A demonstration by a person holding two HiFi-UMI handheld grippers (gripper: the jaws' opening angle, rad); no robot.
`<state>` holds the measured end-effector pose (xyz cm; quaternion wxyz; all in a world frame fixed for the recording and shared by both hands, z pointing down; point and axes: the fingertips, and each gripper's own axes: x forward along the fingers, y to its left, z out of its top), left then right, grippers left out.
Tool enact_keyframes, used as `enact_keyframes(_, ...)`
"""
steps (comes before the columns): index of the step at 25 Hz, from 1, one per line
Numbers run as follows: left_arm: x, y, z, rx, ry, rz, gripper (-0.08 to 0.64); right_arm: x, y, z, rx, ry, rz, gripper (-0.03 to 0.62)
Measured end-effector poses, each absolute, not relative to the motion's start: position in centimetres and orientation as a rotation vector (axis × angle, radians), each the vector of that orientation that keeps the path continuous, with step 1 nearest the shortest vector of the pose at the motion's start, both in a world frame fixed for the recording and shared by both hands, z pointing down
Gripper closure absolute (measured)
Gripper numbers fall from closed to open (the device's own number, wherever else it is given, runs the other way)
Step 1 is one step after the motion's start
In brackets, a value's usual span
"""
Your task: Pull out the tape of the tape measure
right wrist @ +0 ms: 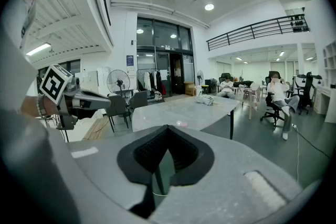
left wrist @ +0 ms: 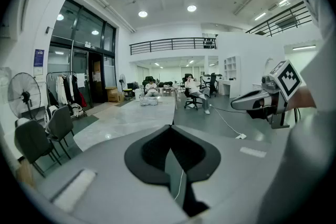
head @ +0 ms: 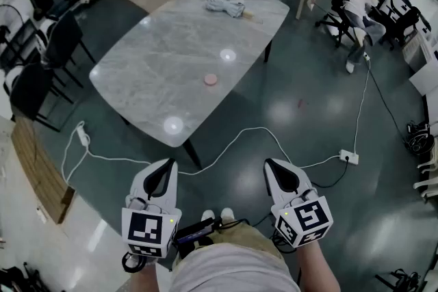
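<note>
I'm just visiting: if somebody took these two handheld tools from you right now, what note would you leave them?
Both empty: the left gripper has its jaws shut and hangs over the floor, short of the table. The right gripper is the same.
A small pink round thing, probably the tape measure, lies untouched on the table.
Done: nothing yet.
Left: step up, grip it, pull the tape out.
</note>
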<state>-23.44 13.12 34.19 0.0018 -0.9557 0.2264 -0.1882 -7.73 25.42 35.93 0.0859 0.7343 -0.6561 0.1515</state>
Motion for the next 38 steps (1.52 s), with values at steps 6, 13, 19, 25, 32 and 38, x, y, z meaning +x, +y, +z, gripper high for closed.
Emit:
enact_keyframes(6, -23.2, 13.2, 34.3, -3.005, 0.702, -0.595, 0.545, -7.6, 25.5, 36.0, 2.187, -1.956, 0.457, 0.592)
enact_keyframes(13, -22.6, 13.4, 34.4, -3.01, 0.695, -0.592, 0.545, -7.2, 25.5, 36.1, 2.181, -1.965, 0.463, 0.592)
enact_keyframes(19, -22.4, 13.5, 34.4, -3.048, 0.713, -0.569, 0.546, -7.2, 25.2, 35.9, 2.184, -1.995, 0.478, 0.592)
enact_keyframes(25, -22.1, 14.1, 34.3, -3.075, 0.695, -0.546, 0.474, -7.1, 25.3, 35.5, 2.192, -2.028, 0.471, 0.594)
enact_keyframes(32, -21.4, 14.2, 34.4, -3.056, 0.706, -0.568, 0.431, -6.5, 25.0, 35.2, 2.18, -2.066, 0.47, 0.472)
enact_keyframes(38, -20.7, 14.4, 34.3, -3.051, 0.718, -0.567, 0.431, -5.7, 25.3, 35.4, 2.175, -2.073, 0.474, 0.472)
